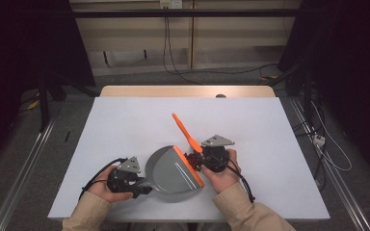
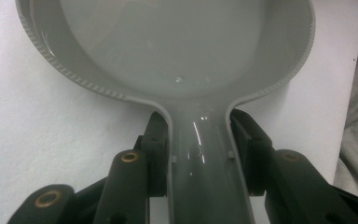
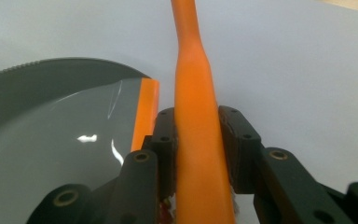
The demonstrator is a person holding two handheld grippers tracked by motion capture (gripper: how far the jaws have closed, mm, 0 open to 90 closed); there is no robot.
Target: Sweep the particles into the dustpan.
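Observation:
A grey dustpan (image 1: pixel 172 174) with an orange lip (image 1: pixel 189 166) lies near the table's front edge. My left gripper (image 1: pixel 143 185) is shut on its grey handle (image 2: pixel 200 158), both pads pressing the handle's sides in the left gripper view. An orange brush (image 1: pixel 185 133) points up and to the far left from the dustpan's lip. My right gripper (image 1: pixel 193 161) is shut on the brush's orange handle (image 3: pixel 196 140), just right of the dustpan's lip (image 3: pixel 145 114). Bristles (image 3: pixel 168 205) peek out low between the jaws.
The white table top (image 1: pixel 125 120) stretches open behind and to both sides of the dustpan. A wooden edge (image 1: pixel 188 91) runs along the far side. Cables (image 1: pixel 173 57) hang by the back wall, and dark stands flank the table.

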